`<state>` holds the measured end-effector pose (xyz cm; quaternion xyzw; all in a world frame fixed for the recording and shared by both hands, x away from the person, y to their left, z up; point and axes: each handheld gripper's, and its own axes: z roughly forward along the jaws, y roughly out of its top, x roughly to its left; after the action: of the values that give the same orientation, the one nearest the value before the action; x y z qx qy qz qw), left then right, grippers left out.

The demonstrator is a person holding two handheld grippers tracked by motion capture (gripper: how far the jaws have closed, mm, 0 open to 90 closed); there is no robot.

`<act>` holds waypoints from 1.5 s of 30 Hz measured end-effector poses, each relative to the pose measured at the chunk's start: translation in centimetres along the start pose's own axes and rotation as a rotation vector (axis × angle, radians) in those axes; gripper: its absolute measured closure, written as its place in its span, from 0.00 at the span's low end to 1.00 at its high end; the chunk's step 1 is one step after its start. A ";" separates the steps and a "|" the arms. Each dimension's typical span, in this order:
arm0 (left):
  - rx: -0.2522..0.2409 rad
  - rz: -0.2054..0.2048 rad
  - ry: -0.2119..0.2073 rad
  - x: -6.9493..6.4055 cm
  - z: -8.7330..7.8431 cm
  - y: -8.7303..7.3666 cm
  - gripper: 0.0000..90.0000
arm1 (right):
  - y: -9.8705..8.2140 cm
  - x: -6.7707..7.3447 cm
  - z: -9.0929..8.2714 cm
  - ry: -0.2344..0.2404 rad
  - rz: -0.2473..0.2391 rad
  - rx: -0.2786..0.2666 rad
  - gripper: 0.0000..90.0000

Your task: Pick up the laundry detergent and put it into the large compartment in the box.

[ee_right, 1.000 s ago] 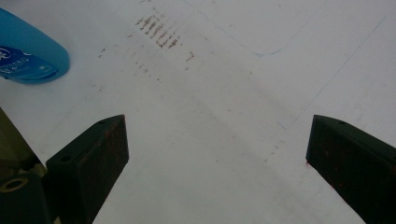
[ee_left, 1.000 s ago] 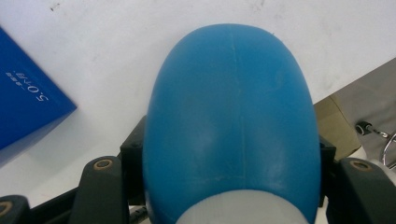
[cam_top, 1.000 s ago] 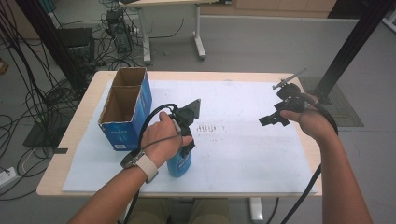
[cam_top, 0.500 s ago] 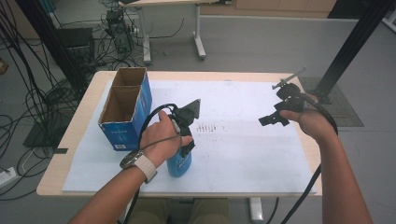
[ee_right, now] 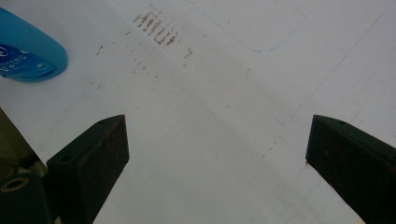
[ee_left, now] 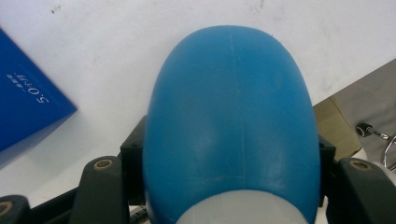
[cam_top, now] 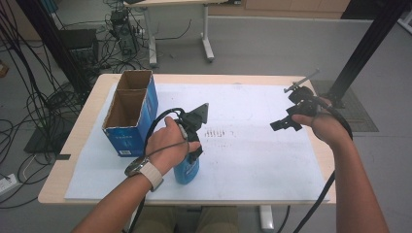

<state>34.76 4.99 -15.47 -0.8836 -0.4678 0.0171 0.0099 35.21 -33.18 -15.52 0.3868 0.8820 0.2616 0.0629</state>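
**Blue bottle gripped at the table's near edge**

From above, the blue bottle [cam_top: 187,170] is seen clamped in the left gripper [cam_top: 192,145], beside the cardboard box [cam_top: 130,114] on the white sheet [cam_top: 252,160]. In the left gripper view, the bottle is pressed between both jaws. In the right gripper view, the right gripper [ee_right: 217,154] is held wide apart, with nothing in it.

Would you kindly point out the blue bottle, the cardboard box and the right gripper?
blue bottle [ee_left: 231,116]: left gripper view, middle of its body.
cardboard box [cam_top: 129,139]: high view, blue front wall.
right gripper [cam_top: 278,125]: high view, between its fingertips.
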 end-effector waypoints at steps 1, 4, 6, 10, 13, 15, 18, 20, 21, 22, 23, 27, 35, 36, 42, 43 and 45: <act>-0.002 -0.003 0.000 0.0 0.0 0.0 0.43 | 0.0 0.0 0.0 0.000 -0.001 0.000 0.06; -0.002 0.001 0.001 0.0 0.0 -0.1 0.43 | 0.0 0.0 0.0 0.000 0.001 0.002 0.06; -0.002 0.003 0.002 0.0 0.0 -0.1 0.43 | 0.0 0.0 0.0 -0.001 0.000 0.000 0.06; -0.006 0.003 0.001 0.0 0.0 -0.1 0.43 | 0.1 0.1 -0.2 -0.004 0.003 0.000 0.06; -0.008 -0.001 0.000 0.0 0.0 -0.2 0.43 | 0.1 0.1 -0.1 -0.005 0.000 -0.001 0.06; -0.008 0.000 0.000 0.0 0.0 -0.2 0.43 | 0.2 0.2 -0.1 -0.004 -0.003 -0.003 0.06; -0.008 0.002 0.002 0.0 0.0 -0.2 0.43 | 0.2 0.2 -0.1 -0.004 -0.005 -0.002 0.07; -0.009 0.001 0.002 0.0 0.0 -0.2 0.43 | 0.2 0.2 -0.2 -0.005 -0.001 -0.002 0.06; -0.008 0.002 0.001 0.0 0.0 -0.2 0.43 | 0.1 0.2 -0.2 -0.005 -0.001 -0.002 0.06; -0.008 0.001 0.002 0.0 0.0 -0.1 0.43 | 0.1 0.2 -0.2 -0.005 -0.001 -0.002 0.06; -0.008 0.000 0.002 0.0 0.0 -0.1 0.43 | 0.1 0.2 -0.2 -0.005 -0.001 -0.003 0.06; -0.011 -0.001 0.001 0.0 0.0 -0.2 0.43 | 0.0 0.2 -0.2 -0.006 0.001 0.000 0.07; -0.012 -0.004 0.000 0.0 0.0 -0.3 0.43 | -0.1 0.3 -0.3 -0.010 0.000 -0.004 0.07; -0.013 -0.004 0.000 0.0 0.0 -0.3 0.43 | -0.1 0.3 -0.3 -0.009 0.000 -0.004 0.07; -0.013 -0.009 0.000 0.0 0.0 -0.3 0.43 | 0.0 0.4 0.0 -0.008 -0.003 0.003 0.07; -0.012 -0.010 0.000 0.0 0.0 -0.3 0.43 | 0.0 0.4 0.0 -0.008 -0.006 0.003 0.07; -0.012 -0.011 0.000 0.0 0.0 -0.3 0.43 | 0.1 0.4 -0.1 -0.007 -0.007 0.001 0.07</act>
<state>34.51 5.15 -15.47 -0.8812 -0.4725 0.0142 0.0044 34.97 -32.84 -15.34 0.3847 0.8833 0.2593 0.0667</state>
